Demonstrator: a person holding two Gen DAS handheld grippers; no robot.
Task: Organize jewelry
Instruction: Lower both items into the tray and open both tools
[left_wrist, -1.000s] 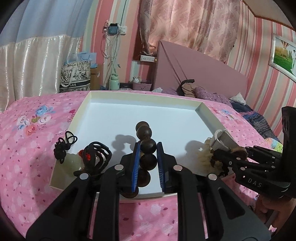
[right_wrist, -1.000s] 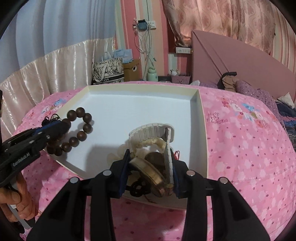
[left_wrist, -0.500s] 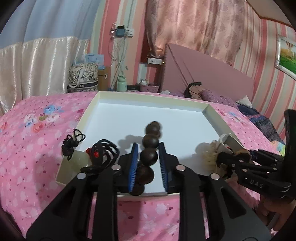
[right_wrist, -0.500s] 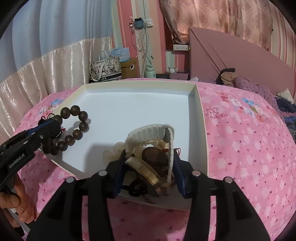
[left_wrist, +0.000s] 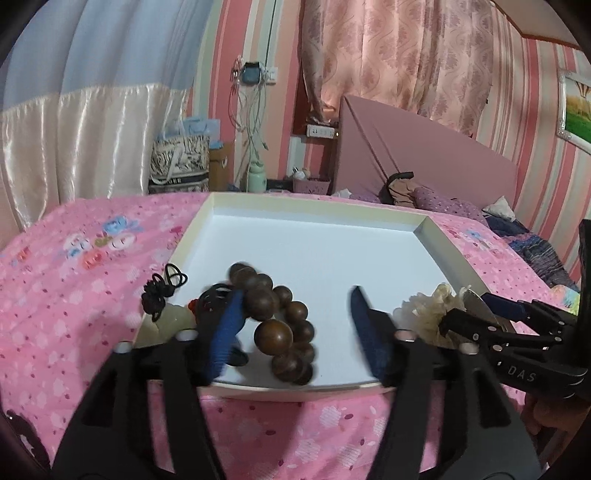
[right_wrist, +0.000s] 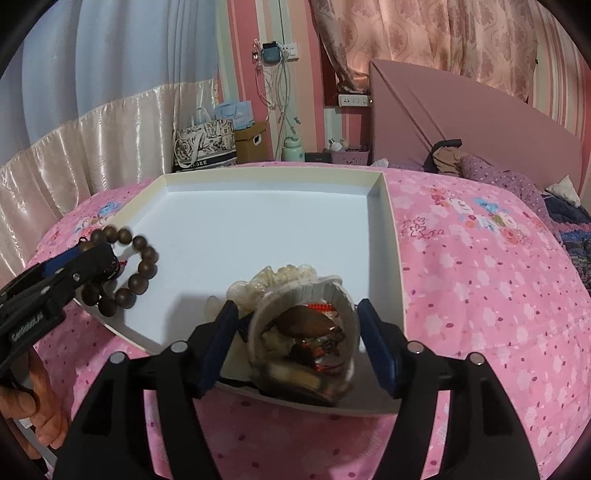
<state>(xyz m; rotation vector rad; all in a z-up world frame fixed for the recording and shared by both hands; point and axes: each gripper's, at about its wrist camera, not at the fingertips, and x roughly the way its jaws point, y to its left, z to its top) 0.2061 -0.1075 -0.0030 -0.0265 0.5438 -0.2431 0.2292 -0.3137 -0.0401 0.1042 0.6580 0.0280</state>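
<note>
The left gripper (left_wrist: 295, 328) is open, and the brown bead bracelet (left_wrist: 280, 325) lies between its fingers by the tray's (left_wrist: 314, 206) near edge. The right gripper (right_wrist: 295, 343) looks open around the white bracelet (right_wrist: 306, 332).

A white-floored tray (left_wrist: 317, 206) with cream walls sits on a pink bedspread (left_wrist: 74, 295) printed with small flowers. Between the black left gripper's (left_wrist: 291, 328) blue pads lies a dark brown bead bracelet (left_wrist: 280, 325). Between the right gripper's (right_wrist: 295, 336) blue pads is a cream-white bangle (right_wrist: 303, 291).
</note>
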